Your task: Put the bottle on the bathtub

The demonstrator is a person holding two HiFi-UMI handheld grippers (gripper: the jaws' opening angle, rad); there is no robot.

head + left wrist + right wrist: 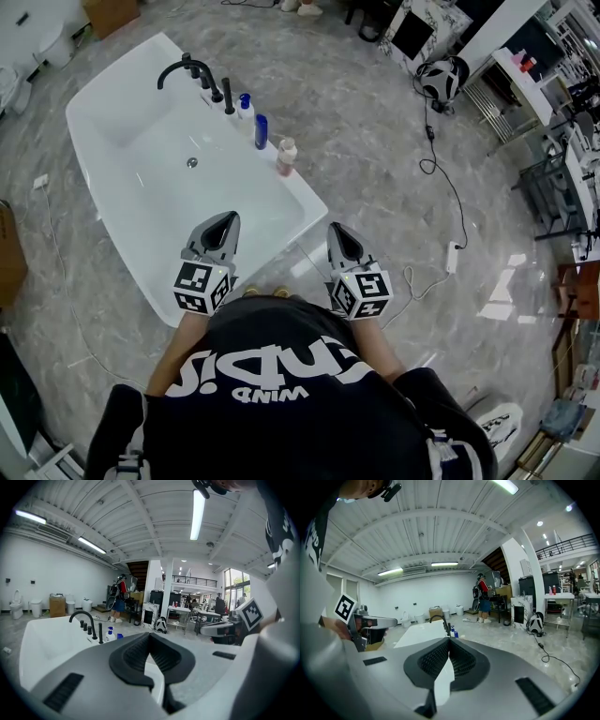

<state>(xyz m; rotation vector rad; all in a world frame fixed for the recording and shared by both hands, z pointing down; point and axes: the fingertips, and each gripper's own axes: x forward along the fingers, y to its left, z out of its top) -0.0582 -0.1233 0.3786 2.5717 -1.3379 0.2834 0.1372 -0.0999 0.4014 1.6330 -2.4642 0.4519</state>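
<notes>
A white bathtub [112,108] with a black faucet [187,70] fills the upper left of the head view. Three bottles stand on its right rim: a white one with a blue pump [246,106], a dark blue one [261,131] and a pinkish one [287,157]. My left gripper [227,219] hangs over the tub's near end, jaws shut and empty. Just off the near right corner, my right gripper [337,230] is also shut on nothing. The left gripper view shows shut jaws [150,635], the tub [42,637] and the pump bottle [110,633]. Beyond the right gripper [449,641] stands the tub [419,633].
A black cable and a white power strip [454,256] lie on the marble floor at right. A backpack [441,78] sits near shelving farther back. A cardboard box [9,253] stands left of the tub. A person [120,596] stands far off by the stairs.
</notes>
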